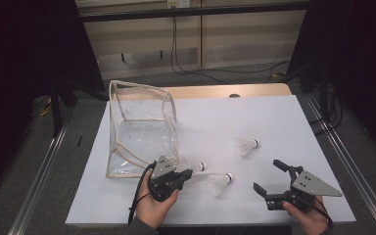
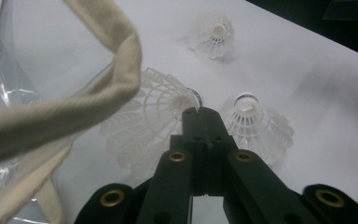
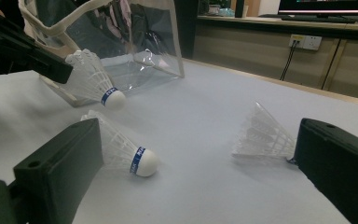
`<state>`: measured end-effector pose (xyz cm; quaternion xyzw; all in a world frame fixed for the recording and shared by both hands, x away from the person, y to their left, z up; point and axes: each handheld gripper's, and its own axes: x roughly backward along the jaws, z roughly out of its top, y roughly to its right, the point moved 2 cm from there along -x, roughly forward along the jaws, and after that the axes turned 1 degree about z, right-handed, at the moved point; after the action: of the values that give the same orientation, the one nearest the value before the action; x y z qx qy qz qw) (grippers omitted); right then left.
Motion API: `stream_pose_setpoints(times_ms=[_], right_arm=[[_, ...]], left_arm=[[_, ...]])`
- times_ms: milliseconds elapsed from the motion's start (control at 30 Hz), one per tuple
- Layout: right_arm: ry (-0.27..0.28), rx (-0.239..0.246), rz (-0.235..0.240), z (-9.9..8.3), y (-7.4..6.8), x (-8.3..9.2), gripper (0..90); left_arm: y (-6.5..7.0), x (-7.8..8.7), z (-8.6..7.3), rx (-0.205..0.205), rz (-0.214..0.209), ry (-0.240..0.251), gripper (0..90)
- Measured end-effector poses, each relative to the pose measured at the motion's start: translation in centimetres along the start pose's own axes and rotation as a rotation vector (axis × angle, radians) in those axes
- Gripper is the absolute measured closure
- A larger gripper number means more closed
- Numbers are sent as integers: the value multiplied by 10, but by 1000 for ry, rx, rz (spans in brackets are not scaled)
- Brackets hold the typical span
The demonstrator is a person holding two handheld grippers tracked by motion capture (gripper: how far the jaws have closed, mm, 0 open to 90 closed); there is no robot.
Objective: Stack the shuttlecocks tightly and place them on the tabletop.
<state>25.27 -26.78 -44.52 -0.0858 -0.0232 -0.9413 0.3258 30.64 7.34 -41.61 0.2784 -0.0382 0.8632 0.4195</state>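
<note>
Three white shuttlecocks lie on the white table. The nearest shuttlecock (image 1: 196, 166) (image 2: 154, 116) (image 3: 91, 74) is at the mouth of a clear bag (image 1: 142, 132). My left gripper (image 1: 187, 173) (image 2: 203, 114) is shut, its tips against this shuttlecock's skirt. I cannot tell whether the skirt is pinched. A second shuttlecock (image 1: 219, 183) (image 2: 256, 126) (image 3: 121, 149) rests just right of it. The third shuttlecock (image 1: 246, 146) (image 2: 213, 33) (image 3: 263, 135) lies farther back. My right gripper (image 1: 267, 175) (image 3: 198, 135) stands open near the front right edge, holding nothing.
The clear bag has beige trim and a beige strap (image 2: 98, 93), and stands open on the left of the white table (image 1: 274, 117). A wooden edge (image 1: 225, 90) shows behind the table. Metal rails (image 1: 342, 161) run along both sides.
</note>
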Motion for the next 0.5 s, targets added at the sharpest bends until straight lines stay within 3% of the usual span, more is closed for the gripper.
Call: stream_pose_setpoints(times_ms=[500], right_arm=[[2,0,1,0,0,0,6]], left_arm=[[7,-8,18,7,-28,-9,900]])
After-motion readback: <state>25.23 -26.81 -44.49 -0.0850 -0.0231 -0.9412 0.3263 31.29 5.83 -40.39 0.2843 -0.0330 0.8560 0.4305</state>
